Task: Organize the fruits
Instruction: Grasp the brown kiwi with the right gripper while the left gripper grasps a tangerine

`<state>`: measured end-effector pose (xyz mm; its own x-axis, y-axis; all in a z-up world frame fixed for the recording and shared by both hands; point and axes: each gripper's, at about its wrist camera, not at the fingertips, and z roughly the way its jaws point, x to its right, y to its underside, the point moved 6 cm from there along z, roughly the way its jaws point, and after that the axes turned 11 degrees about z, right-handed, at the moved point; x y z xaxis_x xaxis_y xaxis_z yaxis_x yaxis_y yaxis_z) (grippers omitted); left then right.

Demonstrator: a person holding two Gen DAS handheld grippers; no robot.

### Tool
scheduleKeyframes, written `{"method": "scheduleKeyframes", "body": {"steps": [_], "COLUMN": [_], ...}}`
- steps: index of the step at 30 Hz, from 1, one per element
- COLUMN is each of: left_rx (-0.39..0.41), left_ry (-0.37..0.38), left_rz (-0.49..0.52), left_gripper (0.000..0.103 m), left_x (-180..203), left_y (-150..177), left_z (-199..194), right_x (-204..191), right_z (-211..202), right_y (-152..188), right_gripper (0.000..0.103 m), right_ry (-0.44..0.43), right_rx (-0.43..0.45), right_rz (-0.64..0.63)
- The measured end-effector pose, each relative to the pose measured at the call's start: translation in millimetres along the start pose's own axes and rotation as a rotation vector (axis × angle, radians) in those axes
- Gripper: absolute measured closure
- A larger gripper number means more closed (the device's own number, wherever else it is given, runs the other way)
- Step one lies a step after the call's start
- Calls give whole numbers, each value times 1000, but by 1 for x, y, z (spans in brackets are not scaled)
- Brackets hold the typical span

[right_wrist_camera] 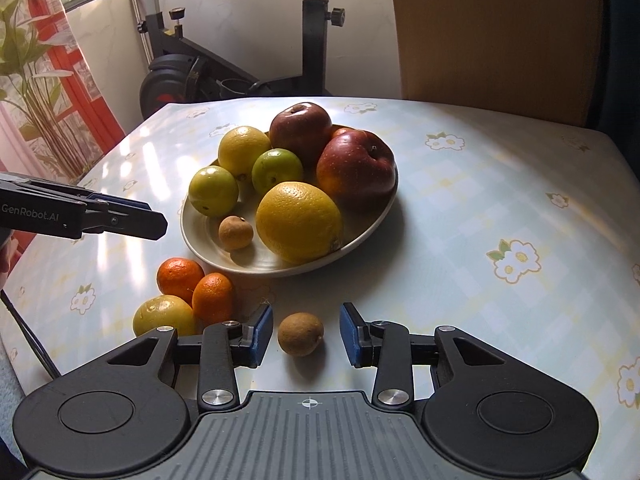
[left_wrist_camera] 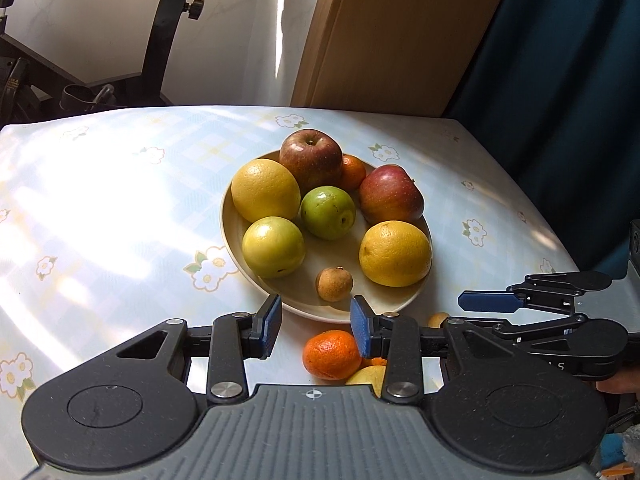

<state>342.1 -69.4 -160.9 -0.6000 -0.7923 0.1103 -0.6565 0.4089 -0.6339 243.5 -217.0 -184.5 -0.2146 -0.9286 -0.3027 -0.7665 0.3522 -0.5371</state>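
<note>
A cream plate (left_wrist_camera: 227, 220) holds two red apples, two yellow oranges, two green fruits, a tangerine and a small brown fruit (left_wrist_camera: 334, 284). In front of the plate, on the table, lie two tangerines (right_wrist_camera: 180, 274), a yellow fruit (right_wrist_camera: 164, 316) and another small brown fruit (right_wrist_camera: 301, 334). My right gripper (right_wrist_camera: 307, 334) is open, and that brown fruit sits between its pads with a gap on each side. My left gripper (left_wrist_camera: 316, 326) hovers open at the plate's near rim, above a tangerine (left_wrist_camera: 331, 354), and holds nothing.
The table (right_wrist_camera: 480, 200) wears a pale checked cloth with flowers. An exercise bike (right_wrist_camera: 192, 76) stands behind it at the left, a wooden chair back (right_wrist_camera: 492, 28) behind it at the right. The table's right half is bare cloth.
</note>
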Motion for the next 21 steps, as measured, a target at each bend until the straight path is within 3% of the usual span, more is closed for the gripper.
{"method": "scheduleKeyframes", "body": {"steps": [3, 7, 21], "left_rx": [-18, -47, -107], "left_ry": [12, 29, 103], "left_rz": [-5, -44, -128], "left_gripper": [62, 47, 48], "left_x": [1, -1, 0], "left_y": [4, 10, 21], "left_z": [5, 11, 30], "right_x": [3, 6, 4], "right_z": [3, 5, 9], "right_y": [2, 4, 7], "right_gripper": [70, 73, 80], "right_ry": [-8, -14, -55], "right_rx": [-20, -34, -50], "right_rz": [26, 44, 69]}}
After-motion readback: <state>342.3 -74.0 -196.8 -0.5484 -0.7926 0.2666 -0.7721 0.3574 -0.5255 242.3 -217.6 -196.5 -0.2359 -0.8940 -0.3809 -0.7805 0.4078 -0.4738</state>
